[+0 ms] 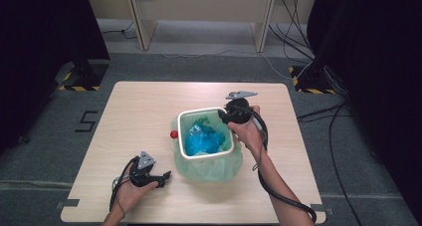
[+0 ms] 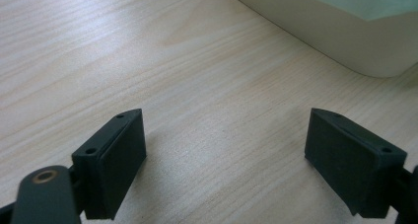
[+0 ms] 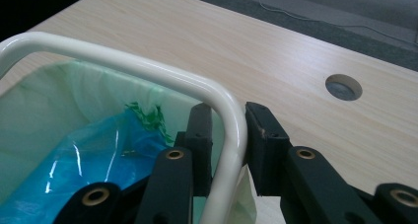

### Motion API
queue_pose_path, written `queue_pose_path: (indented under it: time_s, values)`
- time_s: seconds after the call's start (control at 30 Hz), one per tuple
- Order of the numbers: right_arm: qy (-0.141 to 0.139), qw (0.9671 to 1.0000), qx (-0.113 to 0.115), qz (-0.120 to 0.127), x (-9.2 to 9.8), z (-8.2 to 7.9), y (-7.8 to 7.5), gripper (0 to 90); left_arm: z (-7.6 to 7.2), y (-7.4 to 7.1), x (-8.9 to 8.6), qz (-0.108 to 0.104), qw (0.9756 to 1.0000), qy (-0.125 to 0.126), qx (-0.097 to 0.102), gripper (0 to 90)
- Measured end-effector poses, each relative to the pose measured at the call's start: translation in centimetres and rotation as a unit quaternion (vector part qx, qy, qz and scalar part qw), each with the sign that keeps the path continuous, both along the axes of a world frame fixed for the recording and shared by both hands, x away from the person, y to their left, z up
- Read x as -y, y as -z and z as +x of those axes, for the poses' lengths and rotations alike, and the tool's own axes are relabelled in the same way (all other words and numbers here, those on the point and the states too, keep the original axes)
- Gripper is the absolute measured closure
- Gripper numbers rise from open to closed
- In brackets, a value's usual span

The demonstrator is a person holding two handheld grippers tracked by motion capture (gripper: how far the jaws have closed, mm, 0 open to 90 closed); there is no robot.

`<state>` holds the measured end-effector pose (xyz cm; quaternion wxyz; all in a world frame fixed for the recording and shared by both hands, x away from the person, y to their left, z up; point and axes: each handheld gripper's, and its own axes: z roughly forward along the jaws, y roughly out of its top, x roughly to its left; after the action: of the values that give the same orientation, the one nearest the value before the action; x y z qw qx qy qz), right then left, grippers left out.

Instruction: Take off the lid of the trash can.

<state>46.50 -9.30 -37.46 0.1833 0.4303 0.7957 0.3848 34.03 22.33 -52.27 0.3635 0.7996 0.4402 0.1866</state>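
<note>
Two tongs: right tongs point(image 3: 229, 150) clamped on bin rim point(image 3: 148, 68), left tongs point(image 2: 226, 160) apart, idle at worktop point(image 1: 144, 101) near edge; lift rim straight, keep liner point(image 1: 219, 169) untorn.

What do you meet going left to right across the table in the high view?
Left hand-held gripper → small red ball → white bin rim → right hand-held gripper, jaws astride the rim's far right corner.

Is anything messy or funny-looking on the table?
Nothing is spilled or broken. The only stray thing is a small red ball lying on the table right beside the bin, outside its green bag.
</note>
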Motion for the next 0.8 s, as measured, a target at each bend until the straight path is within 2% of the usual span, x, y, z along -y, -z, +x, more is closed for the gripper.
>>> queue_pose_path:
  time_s: [0.23,0.53,0.8]
  values:
    - [-0.006,0.9998,0.004,0.016,0.2,-0.3,-1.4,74.4,0.0,0.0,0.0,0.0,1.0,0.0,0.0,14.7]
    - [-0.02,0.9984,0.005,0.053,0.8,-0.9,-2.7,74.4,0.0,0.0,0.0,0.0,1.0,0.0,0.0,14.6]
    - [-0.036,0.998,-0.002,0.052,0.2,-0.9,-2.7,74.5,0.0,0.0,0.0,0.0,1.0,0.0,0.0,14.6]
